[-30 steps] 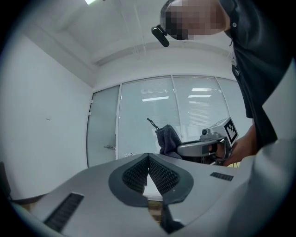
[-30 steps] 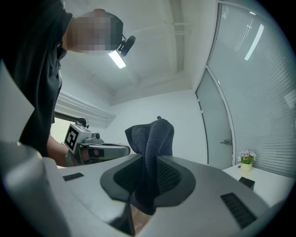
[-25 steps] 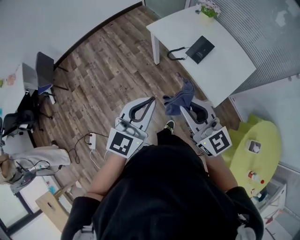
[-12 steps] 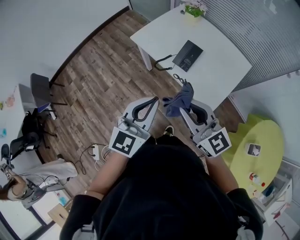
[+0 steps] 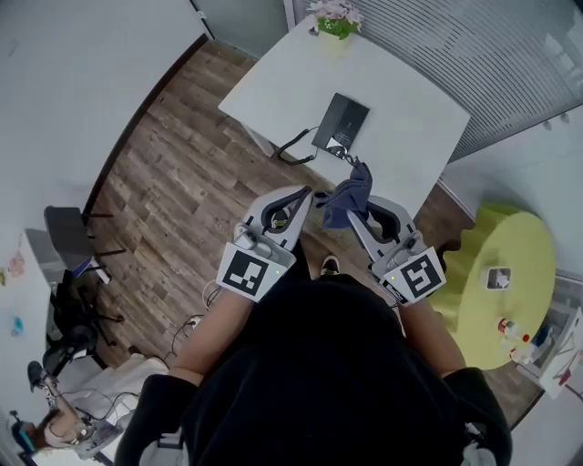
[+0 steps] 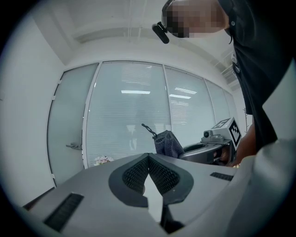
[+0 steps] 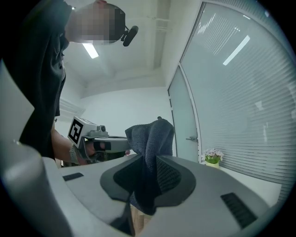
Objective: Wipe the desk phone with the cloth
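A black desk phone lies on the white table ahead of me, its cord looping off the near edge. My right gripper is shut on a dark blue cloth, which bunches above its tips; the same cloth fills the jaws in the right gripper view. My left gripper is shut with nothing in it, held beside the right one, short of the table. The left gripper view looks up at a glass wall, with the cloth and the right gripper at its right.
A small pot of flowers stands at the table's far end. A yellow-green round table with small items is at my right. Wood floor lies to the left, with a chair and a person sitting at the lower left.
The table and phone have come closer and shifted toward the middle of the head view. Both grippers keep their pose, the cloth still held in the right one.
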